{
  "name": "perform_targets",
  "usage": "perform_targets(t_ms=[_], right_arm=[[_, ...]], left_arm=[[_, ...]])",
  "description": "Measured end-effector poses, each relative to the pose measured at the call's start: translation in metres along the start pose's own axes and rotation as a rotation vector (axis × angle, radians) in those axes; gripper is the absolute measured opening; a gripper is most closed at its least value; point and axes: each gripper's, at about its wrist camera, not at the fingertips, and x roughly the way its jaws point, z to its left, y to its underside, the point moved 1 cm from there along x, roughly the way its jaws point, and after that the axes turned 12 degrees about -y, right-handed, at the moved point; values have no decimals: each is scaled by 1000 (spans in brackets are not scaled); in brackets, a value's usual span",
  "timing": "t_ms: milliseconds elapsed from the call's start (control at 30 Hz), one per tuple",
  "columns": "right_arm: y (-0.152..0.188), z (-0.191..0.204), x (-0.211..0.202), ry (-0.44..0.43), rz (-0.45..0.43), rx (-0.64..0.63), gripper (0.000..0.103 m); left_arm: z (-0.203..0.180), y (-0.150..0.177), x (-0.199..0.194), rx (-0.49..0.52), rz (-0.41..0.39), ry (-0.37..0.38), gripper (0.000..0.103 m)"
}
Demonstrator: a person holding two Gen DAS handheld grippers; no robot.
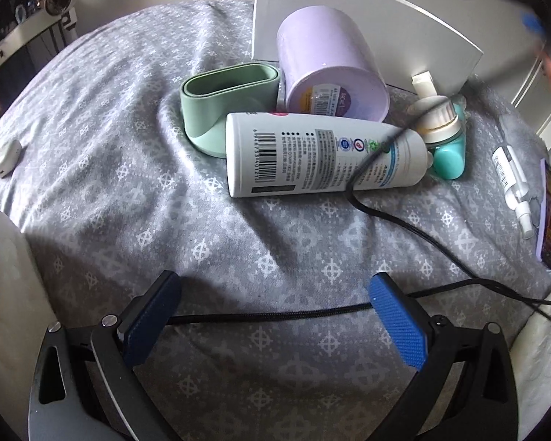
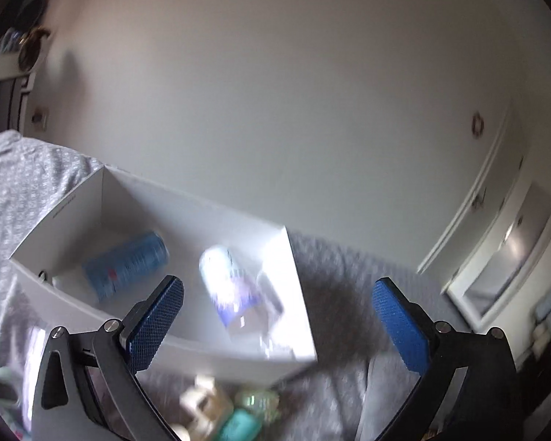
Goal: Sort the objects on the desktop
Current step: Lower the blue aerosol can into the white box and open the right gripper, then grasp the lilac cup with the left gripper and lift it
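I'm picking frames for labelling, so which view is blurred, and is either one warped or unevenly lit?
Left wrist view: sharp, the barcode on the white bottle reads clearly; fisheye bends the white box wall; corners vignette dark. Right wrist view: motion-blurred, the blue can and the items inside the box smear; only the right gripper stays crisp; soft shadow lies beside the box.

The right gripper (image 2: 277, 316), blue pads spread wide and empty, hangs above an open white box (image 2: 297, 286) on a grey patterned cloth (image 2: 25, 183). Inside lie a blue can (image 2: 126, 266) and a blurred white-and-purple bottle (image 2: 227, 290).
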Motion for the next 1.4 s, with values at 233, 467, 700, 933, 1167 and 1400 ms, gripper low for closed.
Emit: perform_targets(t_ms=[233,467,700,933,1167,1400], right_arm=[[117,-91,-46,-51,195,453,103],[191,-71,-61,-157,362,595,103],[214,-24,-66,-250,406,613,103],[224,-8,-60,-332,431,610,103],[227,2,-54,-288,444,568,103],[227,9,-52,-247,461,526,103]], left_arm=[[36,-17,-40,-141,-98,33,103],[49,-61,-80,-144,-259,-9,103],[18,-117,-72,-26,-247,10,103],[-36,-157,-28,137,-122,-4,103],[-56,-152,21,185,-14,-71,103],[-71,-149,39,197,15,-91,103]])
